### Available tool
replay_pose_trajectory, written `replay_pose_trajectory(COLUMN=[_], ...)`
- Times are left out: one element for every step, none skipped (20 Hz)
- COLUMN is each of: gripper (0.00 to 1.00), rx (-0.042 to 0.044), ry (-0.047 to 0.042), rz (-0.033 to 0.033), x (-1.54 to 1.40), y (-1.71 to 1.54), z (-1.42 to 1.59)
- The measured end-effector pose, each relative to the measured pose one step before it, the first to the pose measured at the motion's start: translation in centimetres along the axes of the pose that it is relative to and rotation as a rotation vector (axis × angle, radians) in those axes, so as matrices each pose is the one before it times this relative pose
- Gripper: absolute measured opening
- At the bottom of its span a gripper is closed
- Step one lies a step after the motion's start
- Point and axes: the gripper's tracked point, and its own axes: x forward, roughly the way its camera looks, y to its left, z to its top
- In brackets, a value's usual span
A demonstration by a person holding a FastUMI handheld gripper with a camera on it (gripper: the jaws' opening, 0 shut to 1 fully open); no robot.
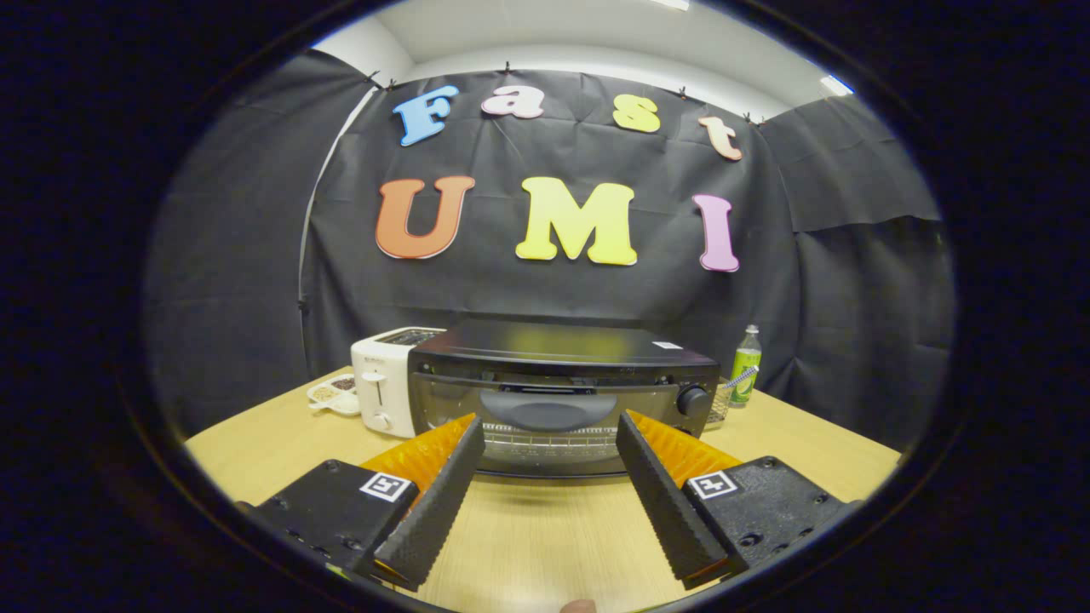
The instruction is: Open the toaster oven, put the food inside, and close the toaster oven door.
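Black cloth walled the booth behind a wooden worktop [255, 460]. We held the claw [550, 434] spread wide and empty, just before the toaster oven [562, 375], whose door stood closed. Its curved handle [545, 410] looked rigid and smooth, probably the best hold; the glass door seemed fragile. A white toaster [383, 383] stood touching the oven's side.

Black toaster oven [562, 400] sits upright on a wooden table, just ahead of the claw [549, 434], centred w/ the gap btwn the two spread fingers. Glass door shut; wide dark handle [547, 410] across its top, wire rack visible thru the glass. One round knob [692, 400] on the front, right of the door. Glossy flat top.
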Motion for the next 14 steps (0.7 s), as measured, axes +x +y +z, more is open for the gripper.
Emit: replay_pose_trajectory(gripper=[1.00, 1.00, 1.00, 1.00, 1.00, 1.00, 1.00, 1.00, 1.00, 1.00, 1.00, 1.00, 1.00, 1.00], rx=[0.00016, -0.00002, -0.00252, -0.00277, -0.00595, -0.00394, 0.00709, 0.01208, 0.01813, 0.01661, 0.01499, 0.00714, -0.01123, -0.01246], ry=[-0.00088, -0.00573, -0.00369, -0.01029, -0.01352, -0.00155, 0.00043, 0.00023, 0.00201, -0.00362, -0.00546, -0.01426, -0.01130, -0.01496], rz=[-0.00036, -0.00404, -0.00332, 0.00076, 0.00230, -0.00491, 0.00690, 0.01122, 0.00145, -0.00422, -0.01366, -0.03199, -0.02566, -0.01907], x=[-0.656, -0.733, -0.756, -0.614, -0.502, -0.645, -0.661, -0.723, -0.691, -0.427, -0.715, -0.642, -0.701, -0.625], y=[-0.365, -0.326, -0.632, -0.156, -0.205, -0.490, -0.211, 0.106, -0.353, -0.268, -0.649, -0.833, -0.938, -0.434], z=[0.539, 0.639, 0.824, 0.870, 0.988, 0.985, 0.891, 0.913, 0.923, 0.765, 1.079, 1.136, 1.074, 1.084])
